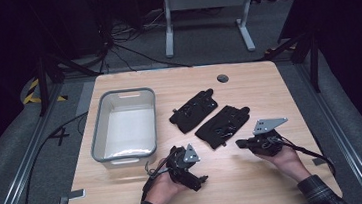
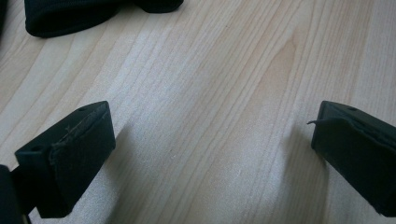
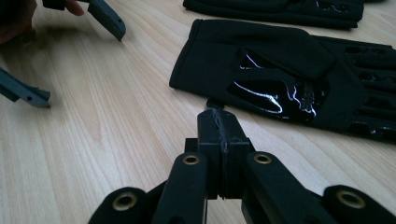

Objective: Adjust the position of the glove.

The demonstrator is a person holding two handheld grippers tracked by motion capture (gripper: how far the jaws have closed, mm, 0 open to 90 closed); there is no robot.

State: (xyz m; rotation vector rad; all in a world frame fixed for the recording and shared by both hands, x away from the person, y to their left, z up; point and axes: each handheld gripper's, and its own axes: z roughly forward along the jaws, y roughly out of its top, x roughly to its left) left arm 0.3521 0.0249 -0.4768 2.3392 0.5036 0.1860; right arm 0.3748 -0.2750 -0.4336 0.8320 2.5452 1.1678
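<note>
Two black gloves lie flat in the middle of the wooden table (image 1: 257, 185), the far glove (image 1: 194, 111) beside the near glove (image 1: 223, 125). My right gripper (image 1: 239, 143) points left at the near glove's cuff. In the right gripper view its jaws (image 3: 219, 119) are shut together with nothing between them, just short of the near glove (image 3: 280, 70), and the far glove (image 3: 280, 9) lies behind. My left gripper (image 1: 195, 167) rests low near the front edge. Its jaws (image 2: 212, 140) stand wide open over bare wood, with a glove cuff (image 2: 65, 18) ahead.
A grey plastic bin (image 1: 120, 95) stands on the left half of the table and looks empty. A round cable hole (image 1: 223, 78) sits near the far edge. The left gripper (image 3: 70, 58) with its spread jaws shows at the upper left of the right gripper view.
</note>
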